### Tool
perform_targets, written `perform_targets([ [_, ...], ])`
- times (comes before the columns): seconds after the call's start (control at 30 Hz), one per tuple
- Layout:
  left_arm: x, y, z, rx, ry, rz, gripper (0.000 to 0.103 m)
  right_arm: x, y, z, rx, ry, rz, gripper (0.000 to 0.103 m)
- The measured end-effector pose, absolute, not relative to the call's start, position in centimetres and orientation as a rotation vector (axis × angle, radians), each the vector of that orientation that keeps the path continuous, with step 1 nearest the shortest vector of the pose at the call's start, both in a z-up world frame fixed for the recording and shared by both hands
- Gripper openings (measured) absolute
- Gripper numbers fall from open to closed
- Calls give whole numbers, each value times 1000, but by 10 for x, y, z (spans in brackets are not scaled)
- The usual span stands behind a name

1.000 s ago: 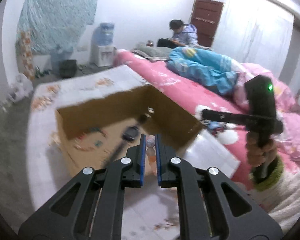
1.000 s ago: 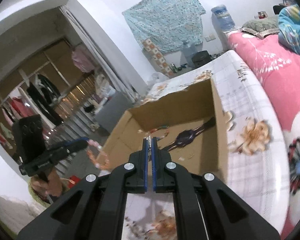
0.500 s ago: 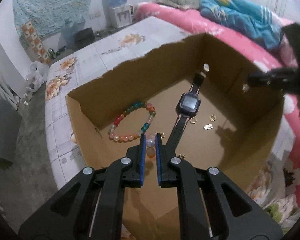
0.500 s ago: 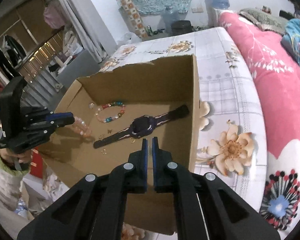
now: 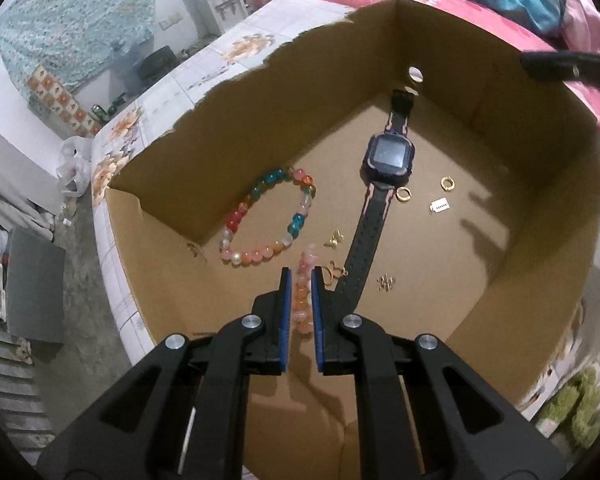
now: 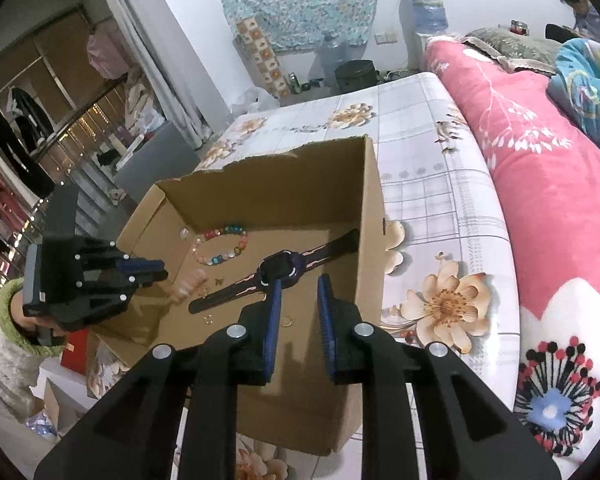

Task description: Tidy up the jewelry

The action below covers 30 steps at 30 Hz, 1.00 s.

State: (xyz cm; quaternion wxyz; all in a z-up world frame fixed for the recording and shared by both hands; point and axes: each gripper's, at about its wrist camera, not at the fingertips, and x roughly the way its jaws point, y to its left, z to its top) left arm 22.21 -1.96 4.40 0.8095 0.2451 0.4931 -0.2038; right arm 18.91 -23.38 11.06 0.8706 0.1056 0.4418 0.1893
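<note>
While the left gripper (image 5: 298, 300) pinched a pink bracelet (image 5: 302, 304) hanging over the box (image 5: 548, 264) floor beside the watch (image 5: 388, 160), the right gripper (image 6: 298, 300) was empty, its jaws opening, nearest the watch, whose strap ran slantwise just ahead of it.

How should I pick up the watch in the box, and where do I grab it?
Grab the watch by its near strap, coming straight down from above. The strap is thin and lies flat on the box floor, so the jaws could pinch its two long edges. Its chunky face looks harder to pinch, and gold earrings lie close by it.
</note>
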Motion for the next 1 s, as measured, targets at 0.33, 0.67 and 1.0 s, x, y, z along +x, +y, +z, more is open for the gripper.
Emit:
perform_targets([
  [0.33, 198, -3, 69, 450, 1013, -416, 22, 175, -241, 121, 267, 894, 395, 19],
  [0.67, 118, 18, 128, 144, 737, -460, 80, 117, -241, 141, 338, 795, 431, 45],
  [1.0, 69, 1, 102, 69, 722, -271, 93, 82, -202, 121, 241, 871, 312, 73],
])
